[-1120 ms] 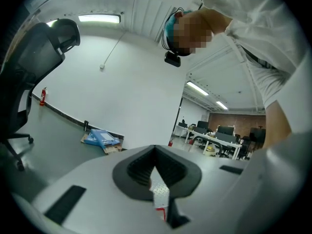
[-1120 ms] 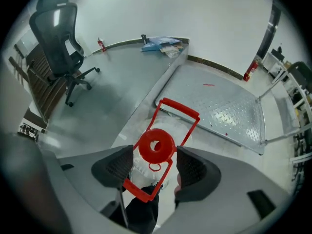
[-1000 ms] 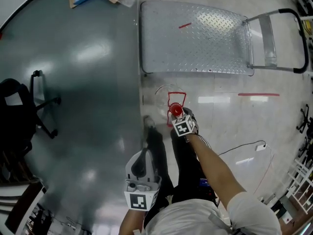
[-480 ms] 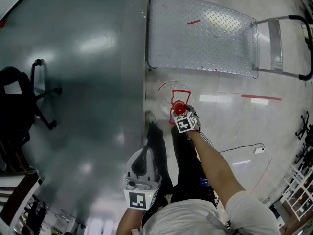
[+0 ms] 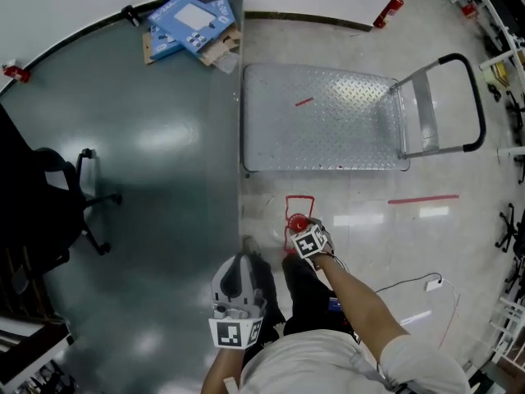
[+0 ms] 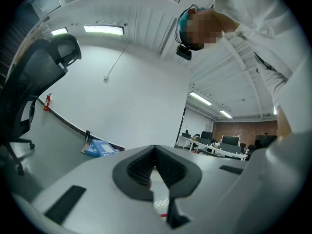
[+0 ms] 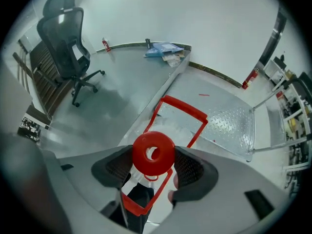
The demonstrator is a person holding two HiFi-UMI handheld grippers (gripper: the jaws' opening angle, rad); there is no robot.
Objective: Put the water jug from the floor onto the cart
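Observation:
The water jug point(image 5: 294, 213) is clear plastic with a red frame handle point(image 7: 181, 108) and a red cap point(image 7: 153, 153). It stands just in front of the person's legs, a short way before the cart's near edge. My right gripper point(image 5: 306, 236) is shut on the red cap, one dark pad on each side of it. Whether the jug's base touches the floor is hidden. The cart point(image 5: 324, 117) is a flat steel platform with a tubular push handle point(image 5: 461, 97) at its right end, and nothing lies on it. My left gripper point(image 5: 236, 279) hangs shut and empty near the person's left leg.
A black office chair point(image 5: 49, 203) stands on the dark floor at the left. Blue boxes and cardboard point(image 5: 190, 25) lie by the far wall. A fire extinguisher point(image 5: 390, 8) leans at the back right. A cable with a white plug point(image 5: 432, 284) and a red tape line point(image 5: 422, 199) are at the right.
The head view has pulled back, so the cart and floor look smaller and sit lower in the picture. The right gripper has stayed on the jug's red cap. The left gripper has hardly moved.

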